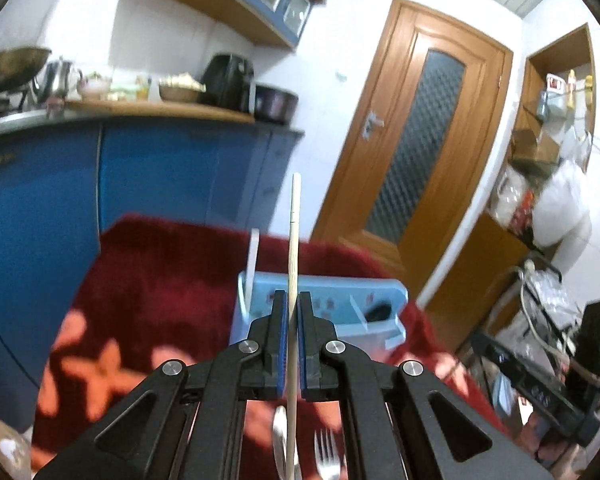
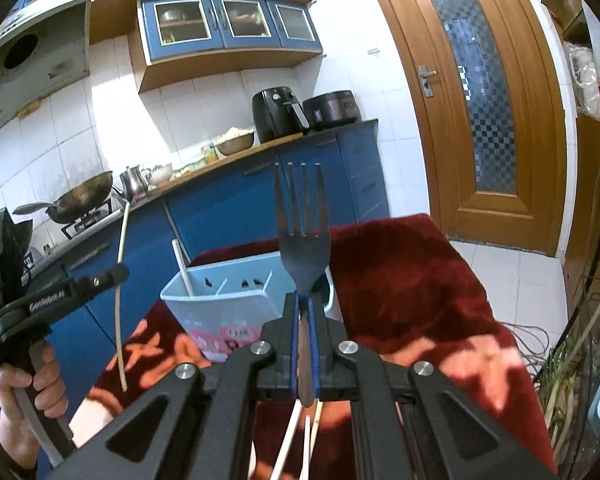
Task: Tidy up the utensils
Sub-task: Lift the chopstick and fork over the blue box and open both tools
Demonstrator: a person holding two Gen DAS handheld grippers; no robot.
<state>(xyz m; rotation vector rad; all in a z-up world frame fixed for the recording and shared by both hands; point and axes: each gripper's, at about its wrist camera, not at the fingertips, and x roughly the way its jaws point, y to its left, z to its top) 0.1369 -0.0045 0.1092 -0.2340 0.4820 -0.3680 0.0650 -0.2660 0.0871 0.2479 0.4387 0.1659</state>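
Left gripper (image 1: 293, 300) clamped on a single pale chopstick (image 1: 293, 264), pads tight on its shaft. Chopstick's long axis runs straight along the fingers, far end sticking out past the fingertips and up, near end trailing back under the gripper body. Right gripper (image 2: 305, 300) clamped on a metal fork (image 2: 303, 240) by the handle; fork in line with the fingers, tines up and away, handle end poking out behind the pads.

Beyond both, a light blue utensil holder (image 2: 220, 304) sits on the red blanket with orange flowers (image 2: 400, 280), divided into compartments. One white chopstick (image 2: 183, 270) leans in its left compartment; something dark lies in the right-hand compartment in the left wrist view, too blurred to name. Both held utensils are above the holder, neither inside it.

Still on the blanket: a spoon (image 1: 279, 446) and a second fork (image 1: 327, 456) under the left gripper, more pale chopsticks (image 2: 296, 432) under the right one.

In the right wrist view a hand (image 2: 24, 396) holds the left gripper's handle at far left, well apart from the fork.

Background: blue kitchen cabinets (image 2: 228, 208), wooden door (image 2: 480, 100).
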